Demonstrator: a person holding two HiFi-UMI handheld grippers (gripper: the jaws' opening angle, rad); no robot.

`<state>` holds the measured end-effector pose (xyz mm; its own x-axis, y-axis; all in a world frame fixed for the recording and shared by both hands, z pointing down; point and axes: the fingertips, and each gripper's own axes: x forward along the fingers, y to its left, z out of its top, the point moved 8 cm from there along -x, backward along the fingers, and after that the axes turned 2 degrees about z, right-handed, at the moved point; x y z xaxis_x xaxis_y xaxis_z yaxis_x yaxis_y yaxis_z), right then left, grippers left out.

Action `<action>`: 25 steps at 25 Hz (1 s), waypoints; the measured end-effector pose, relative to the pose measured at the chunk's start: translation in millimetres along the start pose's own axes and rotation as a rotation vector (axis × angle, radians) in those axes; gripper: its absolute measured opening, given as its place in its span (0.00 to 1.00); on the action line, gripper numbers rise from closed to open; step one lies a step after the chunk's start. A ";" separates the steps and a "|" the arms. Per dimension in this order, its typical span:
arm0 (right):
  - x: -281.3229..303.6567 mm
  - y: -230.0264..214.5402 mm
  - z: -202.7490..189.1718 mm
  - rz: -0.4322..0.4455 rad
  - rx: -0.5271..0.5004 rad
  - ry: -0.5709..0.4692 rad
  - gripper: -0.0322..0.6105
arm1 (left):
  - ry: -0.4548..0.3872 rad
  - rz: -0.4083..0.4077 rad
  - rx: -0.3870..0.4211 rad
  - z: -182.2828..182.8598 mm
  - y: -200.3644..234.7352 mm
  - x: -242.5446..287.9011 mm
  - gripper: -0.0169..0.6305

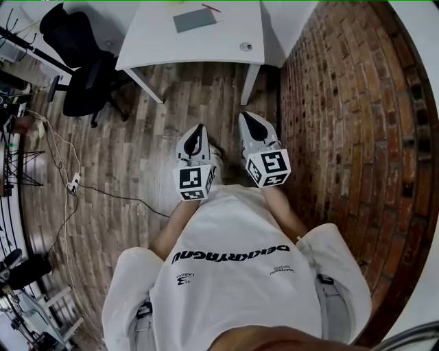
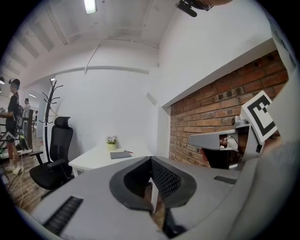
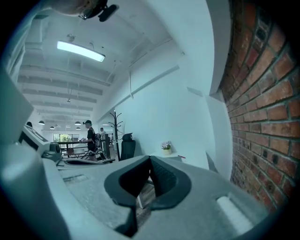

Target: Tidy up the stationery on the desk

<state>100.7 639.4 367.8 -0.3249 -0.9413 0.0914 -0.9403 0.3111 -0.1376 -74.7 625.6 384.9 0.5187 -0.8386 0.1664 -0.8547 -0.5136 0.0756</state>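
A white desk (image 1: 158,41) stands ahead across the wooden floor, well beyond both grippers. On it lie a grey notebook (image 1: 194,19) and a thin red pen (image 1: 211,7). I hold both grippers close to my chest, side by side, pointing toward the desk. The left gripper (image 1: 199,127) is shut, its jaws meeting at the tip with nothing between them. So is the right gripper (image 1: 245,115). The left gripper view shows its shut tip (image 2: 151,159), with the notebook (image 2: 121,154) and a small potted plant (image 2: 111,142) far off. The right gripper (image 3: 150,158) also points at the plant (image 3: 166,147).
A black office chair (image 1: 82,75) stands left of the desk. A brick wall (image 1: 343,123) runs along the right. Cables and a power strip (image 1: 72,184) lie on the floor at left. A small round grey item (image 1: 245,46) sits near the desk's right corner. People (image 3: 89,136) stand far off.
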 end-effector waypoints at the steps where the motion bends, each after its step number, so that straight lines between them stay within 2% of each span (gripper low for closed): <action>1: 9.9 -8.6 2.5 -0.005 -0.010 -0.005 0.05 | -0.002 0.003 -0.007 0.1 3.2 13.0 0.02; 8: 109.0 -55.6 12.9 -0.003 -0.016 0.002 0.05 | -0.003 0.025 -0.047 11.3 46.8 108.8 0.02; 17: 251.3 -94.0 39.1 -0.006 -0.020 0.054 0.05 | 0.057 0.042 -0.141 42.9 130.7 233.8 0.02; 25: 371.5 -114.6 64.7 -0.006 -0.032 0.071 0.05 | 0.046 0.043 -0.161 75.8 210.5 328.6 0.02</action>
<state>94.3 245.6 353.7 -0.3249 -0.9319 0.1616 -0.9446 0.3110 -0.1053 -82.5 228.1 380.9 0.4833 -0.8480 0.2175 -0.8704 -0.4389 0.2230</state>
